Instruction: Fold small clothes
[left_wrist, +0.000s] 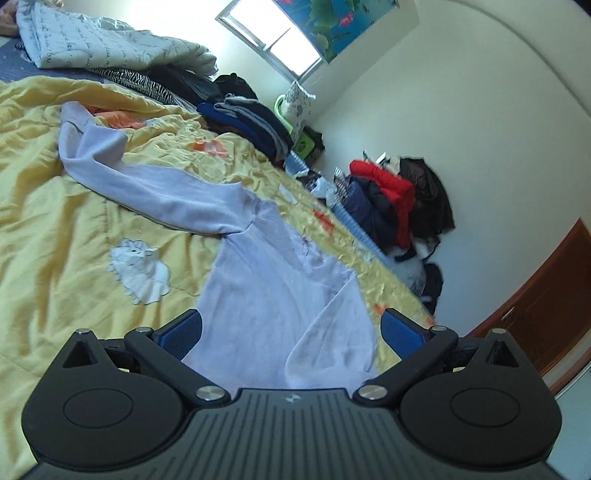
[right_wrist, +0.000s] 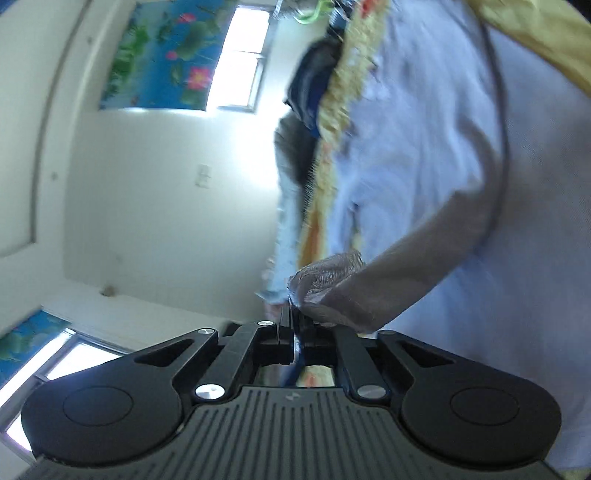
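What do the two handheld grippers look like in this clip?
Both match: the left gripper and right gripper have ribbed dark grey bodies with a small logo, round black side housings, and black linkage arms with silver pivots. The left's finger pads are blue and textured.

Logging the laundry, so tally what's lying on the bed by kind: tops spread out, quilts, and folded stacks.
lavender top: 1
quilts: 2, the yellow quilt and the white printed quilt
folded dark stack: 1
total: 4

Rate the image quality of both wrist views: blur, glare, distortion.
Left wrist: mostly sharp, window blown out, fisheye bends the walls, lavender garment clear. Right wrist: heavy motion blur over the yellow quilt, window glaring, only the right gripper crisp.
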